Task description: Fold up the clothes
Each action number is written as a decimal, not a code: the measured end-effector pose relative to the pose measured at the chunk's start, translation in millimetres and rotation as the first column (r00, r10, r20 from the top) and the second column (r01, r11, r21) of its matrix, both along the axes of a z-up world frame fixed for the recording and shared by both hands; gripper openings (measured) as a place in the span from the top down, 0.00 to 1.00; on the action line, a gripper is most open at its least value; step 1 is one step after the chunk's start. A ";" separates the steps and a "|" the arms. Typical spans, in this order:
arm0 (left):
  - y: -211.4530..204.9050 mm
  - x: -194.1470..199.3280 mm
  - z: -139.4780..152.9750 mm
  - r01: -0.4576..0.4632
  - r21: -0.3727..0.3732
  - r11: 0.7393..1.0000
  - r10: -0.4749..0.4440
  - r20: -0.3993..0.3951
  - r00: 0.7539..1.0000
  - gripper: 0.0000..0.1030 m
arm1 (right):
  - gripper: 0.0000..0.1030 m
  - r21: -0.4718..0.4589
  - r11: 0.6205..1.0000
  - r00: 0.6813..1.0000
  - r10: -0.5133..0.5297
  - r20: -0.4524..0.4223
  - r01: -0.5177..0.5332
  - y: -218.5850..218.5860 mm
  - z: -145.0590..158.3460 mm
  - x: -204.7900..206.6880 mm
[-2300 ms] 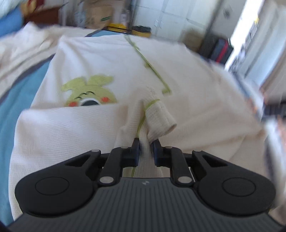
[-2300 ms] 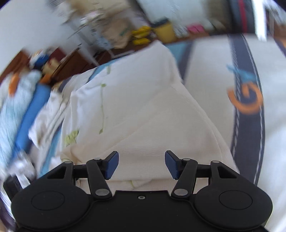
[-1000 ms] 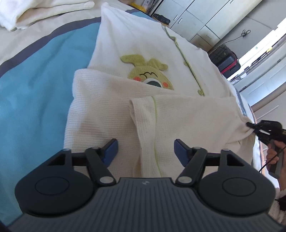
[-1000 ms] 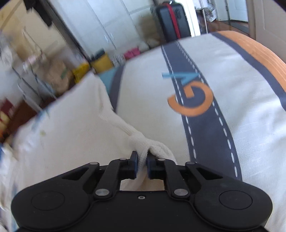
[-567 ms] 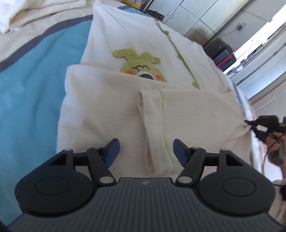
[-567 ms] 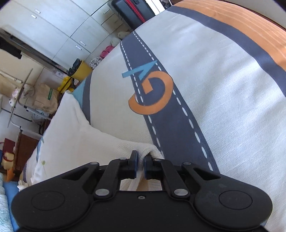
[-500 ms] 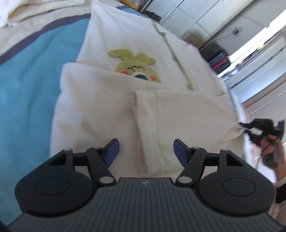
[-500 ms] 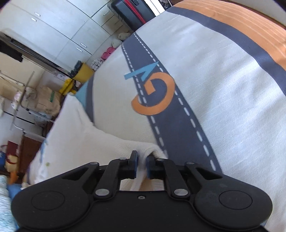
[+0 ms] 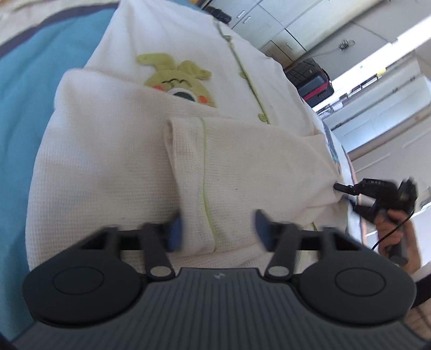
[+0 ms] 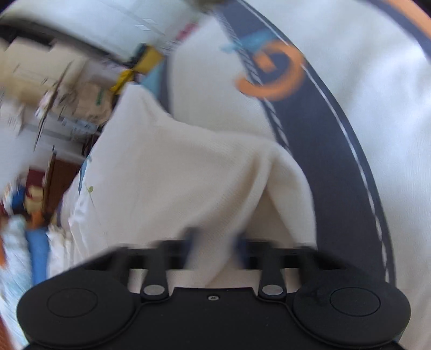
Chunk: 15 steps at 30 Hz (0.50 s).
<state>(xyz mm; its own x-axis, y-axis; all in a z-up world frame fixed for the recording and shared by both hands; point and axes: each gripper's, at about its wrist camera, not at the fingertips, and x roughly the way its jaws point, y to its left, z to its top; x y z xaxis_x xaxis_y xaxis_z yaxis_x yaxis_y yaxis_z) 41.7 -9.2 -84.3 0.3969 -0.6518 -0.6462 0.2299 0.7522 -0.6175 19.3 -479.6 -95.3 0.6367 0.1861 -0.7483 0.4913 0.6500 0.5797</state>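
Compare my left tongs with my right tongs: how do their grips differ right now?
Left tongs stand apart, having just been closing around the green-trimmed folded sleeve, pads not clearly pressing; right tongs are shut, pinching fabric. Left tongs sit over the middle of the cream waffle-knit garment; right tongs hold its outer corner, tenting it. Both work the same garment.

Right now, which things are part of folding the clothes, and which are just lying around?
For the job:
- cream garment with green frog patch
- its folded sleeve
- left gripper
- right gripper

Just lying about:
- bedspread
- black suitcase
- cupboards
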 end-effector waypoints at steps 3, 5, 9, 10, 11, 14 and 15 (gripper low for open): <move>-4.3 -14.1 28.7 0.044 0.020 0.999 -0.046 0.113 0.993 0.78 | 0.96 -0.145 0.988 0.994 0.061 0.091 -0.047 6.5 31.9 -6.8; -3.5 -19.7 41.5 0.043 0.030 0.999 -0.047 0.141 0.989 0.78 | 0.96 -0.153 0.985 0.991 0.089 0.104 -0.073 4.6 41.1 -10.7; -4.7 -14.1 22.1 0.016 0.162 0.987 -0.027 0.063 0.998 0.78 | 0.95 -0.153 0.983 0.989 0.083 -0.122 -0.101 -2.0 12.9 -0.4; -5.1 -11.7 11.5 0.016 0.200 0.980 -0.023 0.032 0.999 0.78 | 0.91 -0.158 0.983 0.986 0.071 -0.152 -0.095 -4.5 8.2 0.6; -4.8 -9.7 2.0 0.018 0.226 0.974 -0.019 0.005 1.000 0.77 | 0.90 -0.139 0.987 0.987 0.054 -0.150 -0.076 -8.2 7.3 -0.3; 4.7 -8.0 -1.9 0.017 0.161 0.987 -0.015 -0.015 1.000 0.67 | 0.81 -0.083 0.996 0.991 0.008 -0.134 -0.019 -18.1 6.7 -3.5; 7.8 -7.0 -0.5 0.013 0.131 0.991 -0.011 -0.016 1.000 0.54 | 0.74 -0.072 0.997 0.994 -0.003 -0.109 -0.005 -19.6 10.2 -5.7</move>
